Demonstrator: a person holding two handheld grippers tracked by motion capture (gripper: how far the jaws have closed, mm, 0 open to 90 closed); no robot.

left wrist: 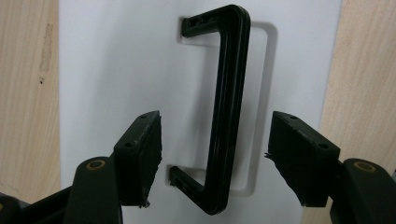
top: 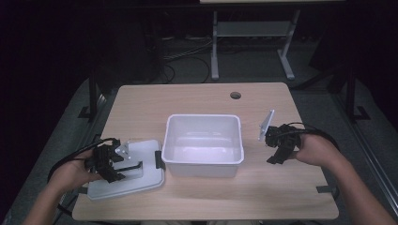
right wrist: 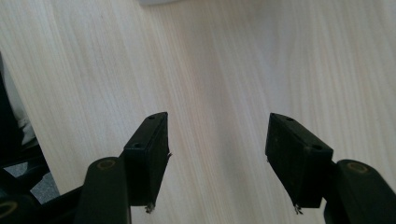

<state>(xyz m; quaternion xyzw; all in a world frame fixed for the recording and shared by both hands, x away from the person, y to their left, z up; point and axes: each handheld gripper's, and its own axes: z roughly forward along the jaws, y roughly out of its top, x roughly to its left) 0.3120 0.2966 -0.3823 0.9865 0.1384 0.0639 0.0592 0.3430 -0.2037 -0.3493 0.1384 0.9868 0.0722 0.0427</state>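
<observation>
A white lid lies flat on the wooden table at the front left, with a black handle on top. My left gripper hangs over it. In the left gripper view the handle runs between the open jaws of that gripper, and neither pad touches it. An open white bin stands in the middle of the table, nothing visible inside. To its right, my right gripper tilts down toward bare wood. Its jaws stand open with nothing between them.
A black clip sits on the lid's edge beside the bin. There is a round cable hole near the table's far edge and a black tab at the front right corner. Desk legs and cables stand on the floor beyond.
</observation>
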